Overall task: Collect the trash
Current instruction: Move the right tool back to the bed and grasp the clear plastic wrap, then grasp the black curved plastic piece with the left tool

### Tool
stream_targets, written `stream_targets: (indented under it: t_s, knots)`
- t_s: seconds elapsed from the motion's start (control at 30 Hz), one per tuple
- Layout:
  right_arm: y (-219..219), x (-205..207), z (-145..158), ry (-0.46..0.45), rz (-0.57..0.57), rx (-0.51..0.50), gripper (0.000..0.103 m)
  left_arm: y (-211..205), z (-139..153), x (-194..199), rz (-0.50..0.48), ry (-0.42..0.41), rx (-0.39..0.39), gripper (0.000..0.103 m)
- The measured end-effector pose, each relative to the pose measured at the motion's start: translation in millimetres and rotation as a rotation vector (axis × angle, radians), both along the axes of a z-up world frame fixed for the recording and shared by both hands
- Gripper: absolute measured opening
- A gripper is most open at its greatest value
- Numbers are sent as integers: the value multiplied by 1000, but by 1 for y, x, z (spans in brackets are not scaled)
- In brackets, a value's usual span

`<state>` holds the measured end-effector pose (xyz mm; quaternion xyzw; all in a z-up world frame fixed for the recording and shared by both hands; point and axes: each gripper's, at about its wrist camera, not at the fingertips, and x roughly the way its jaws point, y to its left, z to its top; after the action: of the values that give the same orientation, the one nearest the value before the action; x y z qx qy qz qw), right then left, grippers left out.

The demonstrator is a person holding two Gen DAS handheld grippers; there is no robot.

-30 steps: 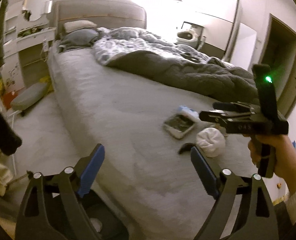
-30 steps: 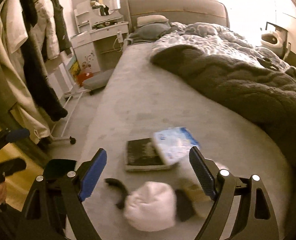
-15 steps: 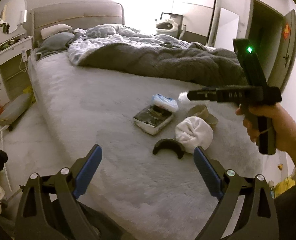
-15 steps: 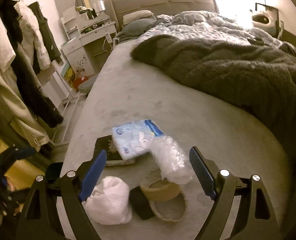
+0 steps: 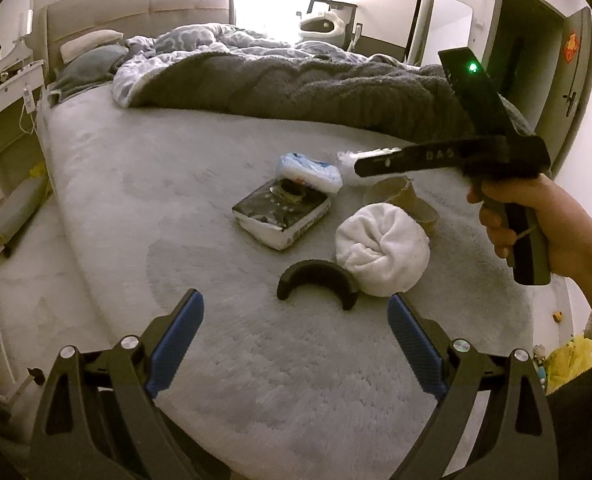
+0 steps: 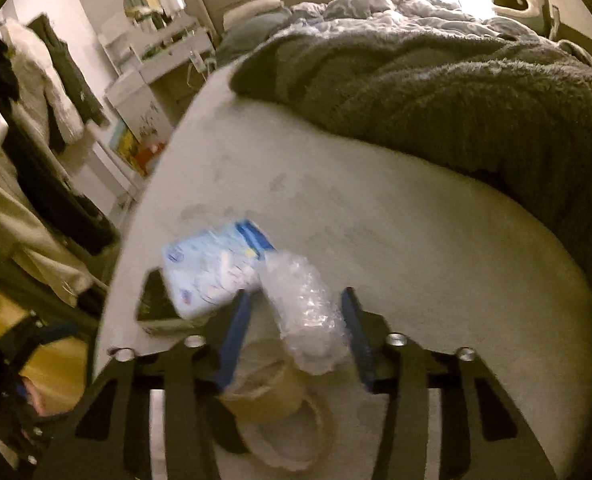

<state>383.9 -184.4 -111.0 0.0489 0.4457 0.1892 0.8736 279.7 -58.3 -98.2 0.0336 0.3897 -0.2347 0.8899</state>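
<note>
A crumpled wad of bubble wrap (image 6: 304, 312) lies on the grey bed, and my right gripper (image 6: 296, 332) straddles it, jaws partly closed with the blue pads near its sides; contact is unclear. Beside it lie a blue-white tissue pack (image 6: 211, 268) on a dark box (image 6: 155, 308), and a brown tape roll (image 6: 271, 400) under the gripper. In the left wrist view the right gripper (image 5: 376, 162) hovers over the pile: tissue pack (image 5: 308, 170), box (image 5: 281, 214), rolled white towel (image 5: 382, 250), black curved piece (image 5: 316, 280). My left gripper (image 5: 296, 344) is open and empty, short of the black piece.
A dark fleece blanket (image 5: 316, 88) and patterned duvet cover the far half of the bed. A dressing table (image 6: 155, 48) and hanging clothes (image 6: 35, 100) stand left of the bed. A door (image 5: 568, 80) is at the right.
My right gripper moved forward and down over the bubble wrap and its jaws narrowed around it. The left gripper moved closer to the pile on the bed.
</note>
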Motion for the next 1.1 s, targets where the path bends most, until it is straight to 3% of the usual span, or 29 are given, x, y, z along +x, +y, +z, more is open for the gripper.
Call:
stream_targets:
  t_s: [0.27, 0.37, 0.8, 1.1]
  knots:
    - [-22, -7, 14, -52, -44, 96, 34, -16, -13, 5, -13, 5, 49, 93]
    - [-24, -10, 19, -73, -38, 114, 34, -23, -18, 7, -10, 6, 71, 87]
    - [-36, -16, 22, -83, -28, 123, 34, -39, -23, 20, 9, 0, 69, 77]
    - [-39, -27, 31, -113, -19, 103, 34, -38, -29, 21, 15, 20, 49, 52]
